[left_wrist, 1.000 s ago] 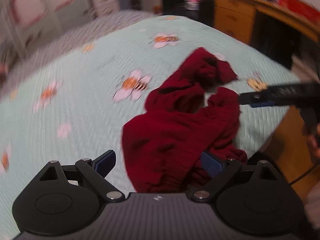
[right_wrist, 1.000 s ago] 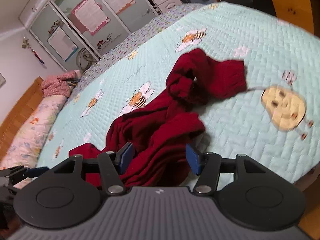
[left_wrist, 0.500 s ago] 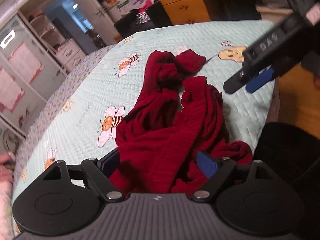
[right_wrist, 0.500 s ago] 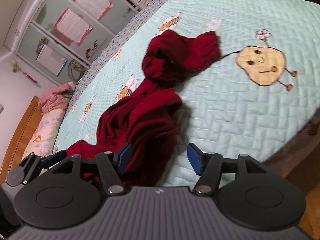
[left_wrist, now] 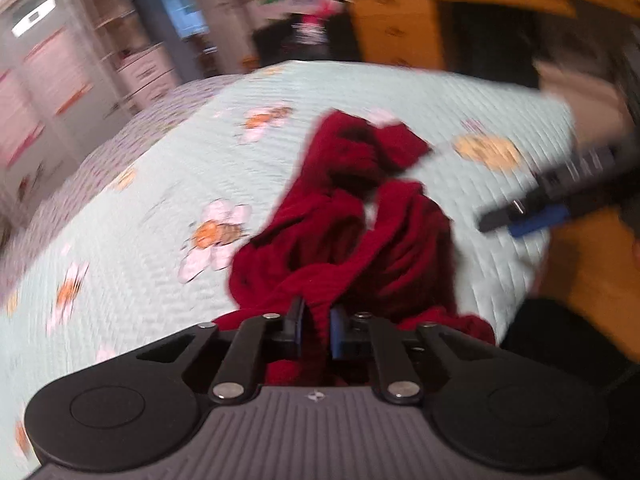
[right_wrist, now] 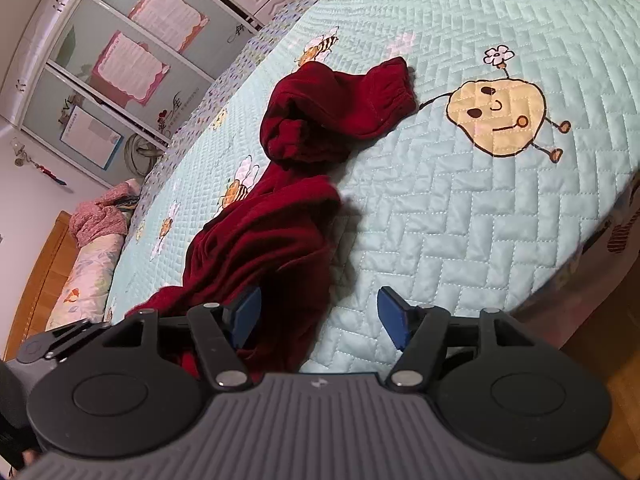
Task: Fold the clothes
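Crumpled dark-red knit garment (right_wrist: 280,216) lies bunched near the foot edge of the bed's mint quilted bee-print cover (right_wrist: 460,208), not folded. Half a second ago my left claw (left_wrist: 317,330) stood spread; now it pinches a near fold of cloth. My right claw (right_wrist: 318,316) hangs spread alongside. Judged: I have a hold for spreading it out.

Matt ribbed dark-red cloth garment (right_wrist: 276,236) — on quilted, stitched, faintly glossy bedspread (right_wrist: 460,208)
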